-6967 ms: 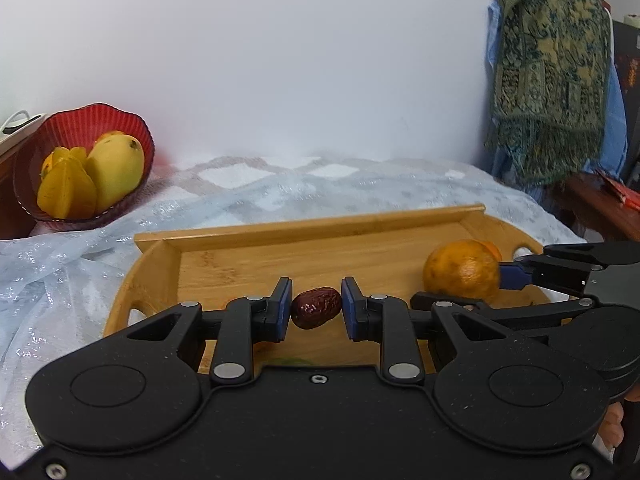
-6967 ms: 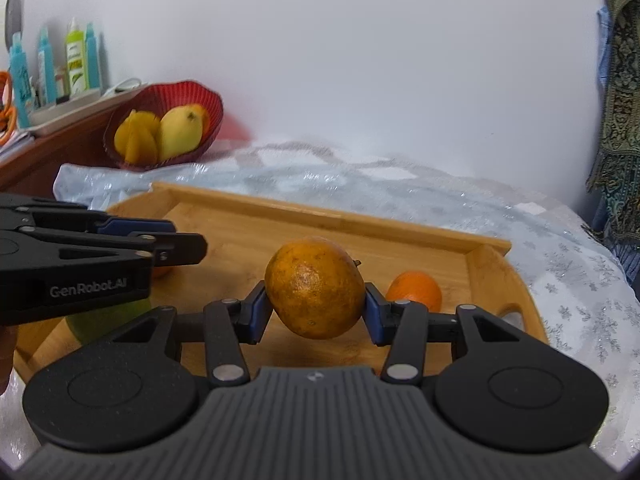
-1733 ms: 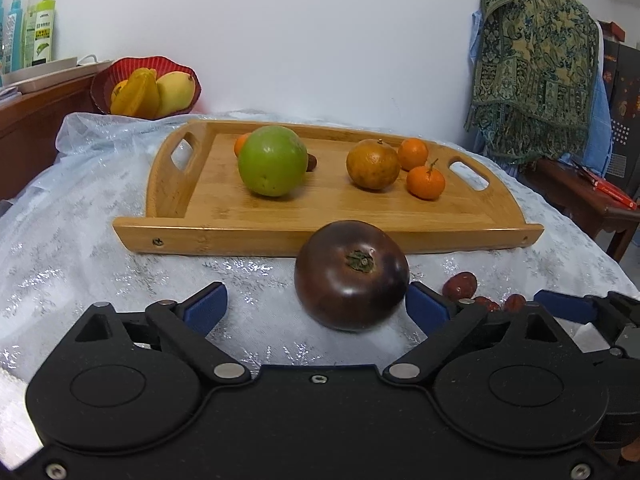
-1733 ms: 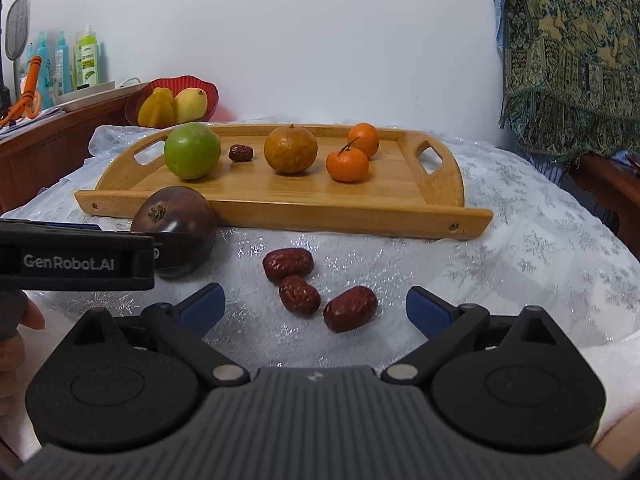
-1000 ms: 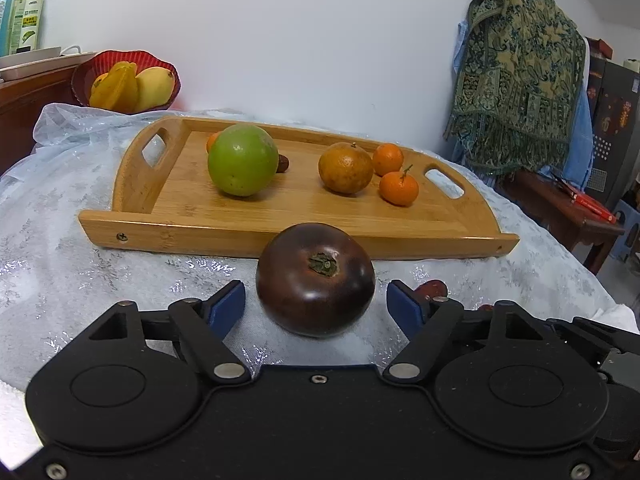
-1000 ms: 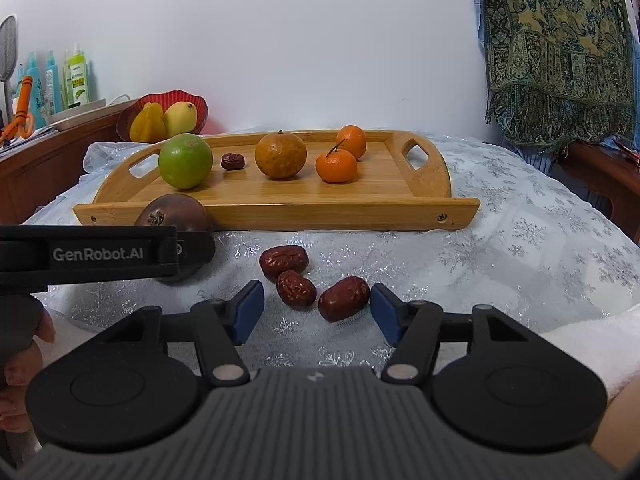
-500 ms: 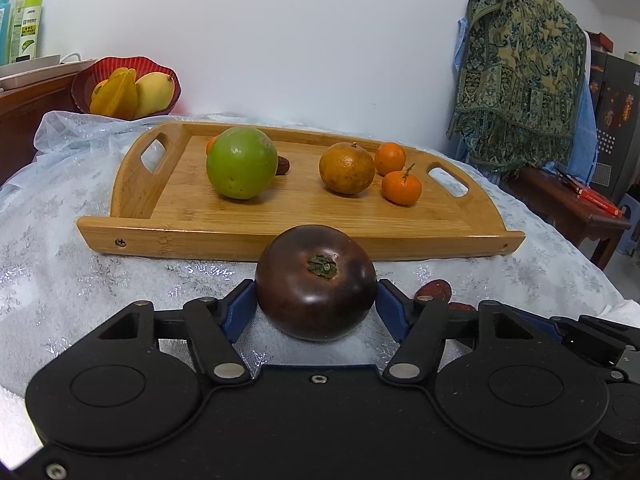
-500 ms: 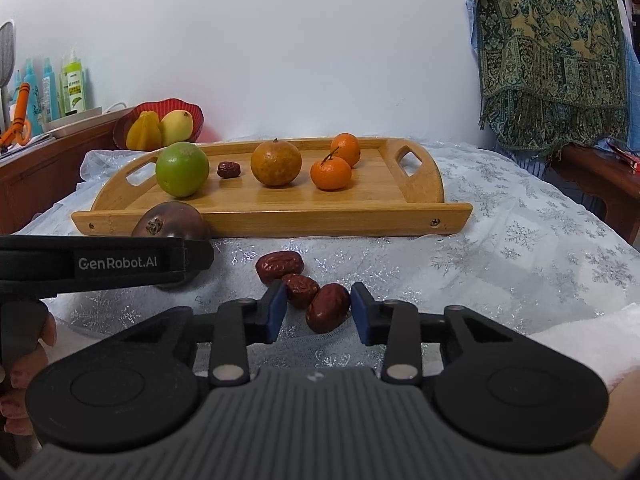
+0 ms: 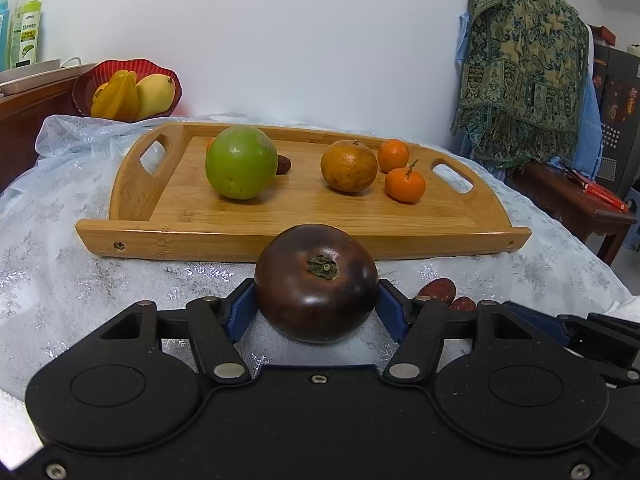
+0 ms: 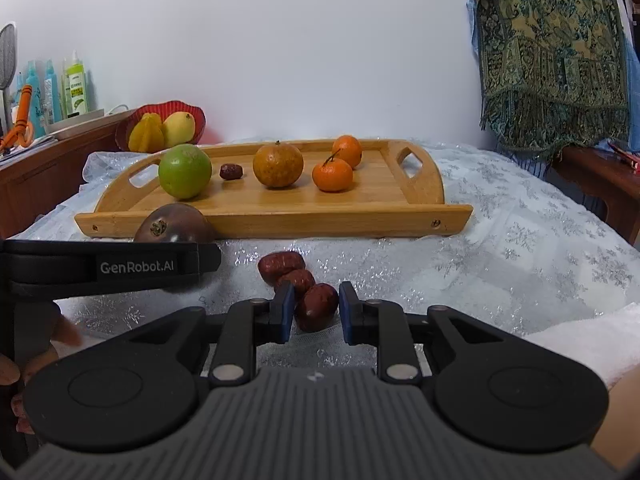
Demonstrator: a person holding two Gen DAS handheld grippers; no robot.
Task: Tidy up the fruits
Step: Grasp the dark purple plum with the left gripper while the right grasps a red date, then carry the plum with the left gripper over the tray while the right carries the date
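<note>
My left gripper is shut on a dark purple round fruit on the tablecloth in front of the wooden tray. The tray holds a green fruit, a brownish orange, two small mandarins and a red date. My right gripper is closed around the nearest of three red dates on the cloth; its pads touch or nearly touch it. The left gripper shows at the left of the right wrist view, hiding part of the purple fruit.
A red bowl with a mango and starfruit stands at the back left beside a wooden sideboard with bottles. A patterned cloth hangs at the right over a low wooden table.
Both grippers have closed: the left onto the purple fruit, the right down around the nearest date. Seven seconds ago they held a date and an orange over the tray.
</note>
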